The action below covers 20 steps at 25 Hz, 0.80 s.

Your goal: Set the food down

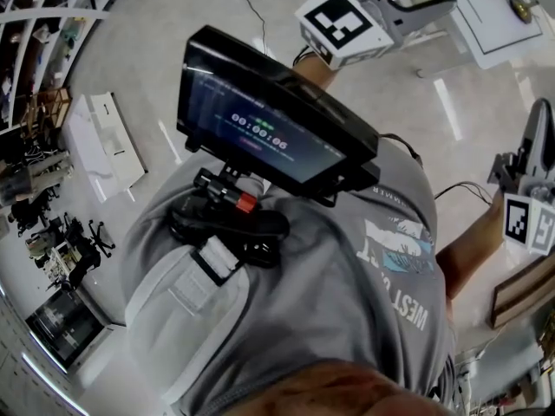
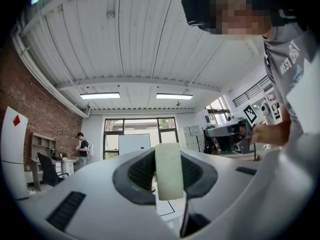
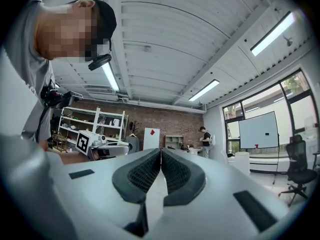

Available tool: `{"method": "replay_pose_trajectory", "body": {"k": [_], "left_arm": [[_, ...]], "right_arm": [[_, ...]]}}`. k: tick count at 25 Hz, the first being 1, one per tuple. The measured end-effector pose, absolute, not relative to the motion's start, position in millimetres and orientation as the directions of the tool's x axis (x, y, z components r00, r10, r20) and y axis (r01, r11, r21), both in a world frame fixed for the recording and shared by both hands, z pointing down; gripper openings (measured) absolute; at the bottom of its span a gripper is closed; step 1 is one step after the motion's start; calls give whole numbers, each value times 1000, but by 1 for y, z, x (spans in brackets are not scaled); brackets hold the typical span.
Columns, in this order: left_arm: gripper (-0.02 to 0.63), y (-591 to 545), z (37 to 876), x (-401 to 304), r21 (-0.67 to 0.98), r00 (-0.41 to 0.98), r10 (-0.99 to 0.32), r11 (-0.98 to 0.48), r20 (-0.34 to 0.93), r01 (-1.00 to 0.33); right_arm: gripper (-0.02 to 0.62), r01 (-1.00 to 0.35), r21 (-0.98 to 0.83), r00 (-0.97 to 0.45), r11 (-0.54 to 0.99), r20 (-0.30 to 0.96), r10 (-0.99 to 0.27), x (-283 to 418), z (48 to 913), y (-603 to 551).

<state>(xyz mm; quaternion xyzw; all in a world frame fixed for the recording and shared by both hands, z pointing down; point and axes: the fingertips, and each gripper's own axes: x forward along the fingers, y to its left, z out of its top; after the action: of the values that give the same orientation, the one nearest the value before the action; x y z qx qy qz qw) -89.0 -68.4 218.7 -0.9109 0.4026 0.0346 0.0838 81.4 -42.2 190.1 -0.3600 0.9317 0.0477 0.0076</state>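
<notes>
Two grippers are held out: the left gripper [image 2: 169, 154] is clamped partway open on a pale cream food block [image 2: 169, 181], the right gripper [image 3: 160, 156] pressed together, empty. The block should be lowered flat before release. A white table [image 1: 520, 37] lies near; the chest-mounted screen [image 1: 269, 120] must be cleared.

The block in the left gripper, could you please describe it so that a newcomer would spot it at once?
In the left gripper view, look below the far windows to the dark ribbed pads of the left gripper. Upright between them stands the block: pale, smooth and round-cornered, unlike the dark pads beside it.
</notes>
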Motion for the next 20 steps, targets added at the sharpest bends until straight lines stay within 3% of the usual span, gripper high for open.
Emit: {"method": "replay_pose_trajectory", "body": {"k": [20], "left_arm": [[100, -103, 222, -121, -87, 671, -725, -667, -155, -740]], "right_arm": [[9, -671, 65, -742, 739, -46, -669, 52, 196, -84]]}}
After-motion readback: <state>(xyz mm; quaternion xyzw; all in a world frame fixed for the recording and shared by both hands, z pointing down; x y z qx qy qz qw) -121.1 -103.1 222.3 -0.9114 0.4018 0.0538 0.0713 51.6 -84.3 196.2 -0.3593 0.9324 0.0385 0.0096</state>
